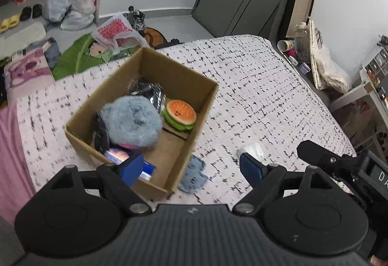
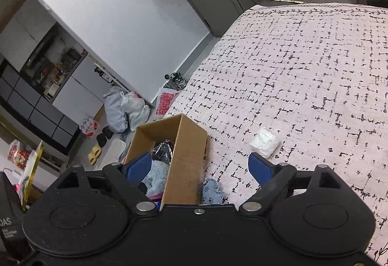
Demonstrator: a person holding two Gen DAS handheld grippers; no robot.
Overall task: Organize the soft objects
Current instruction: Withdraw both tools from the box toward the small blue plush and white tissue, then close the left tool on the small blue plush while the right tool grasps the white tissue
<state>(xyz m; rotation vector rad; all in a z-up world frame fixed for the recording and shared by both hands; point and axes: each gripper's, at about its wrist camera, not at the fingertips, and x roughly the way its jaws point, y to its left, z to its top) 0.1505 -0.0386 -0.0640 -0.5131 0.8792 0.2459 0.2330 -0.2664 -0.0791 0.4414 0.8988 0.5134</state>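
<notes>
Both the left tongs (image 1: 191,166) and right tongs (image 2: 200,166) are standing wide open, gripping nothing. The box (image 1: 179,79) on the bed (image 1: 266,86) is holding a fluffy blue toy (image 1: 132,121) and a burger toy (image 1: 180,114). A blue fabric piece (image 1: 195,175) and a white wad (image 2: 264,142) are lying outside it. Reaching for the fabric piece beside the box wall risks nudging the box or pinching the bedspread.

Each black tool (image 1: 191,166) (image 2: 197,169) has 2 blue fingers (image 1: 251,167), silver pivot screws.

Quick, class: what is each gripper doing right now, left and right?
Left gripper: open, holding nothing, above the brown cardboard box.
Right gripper: open, holding nothing.
</notes>
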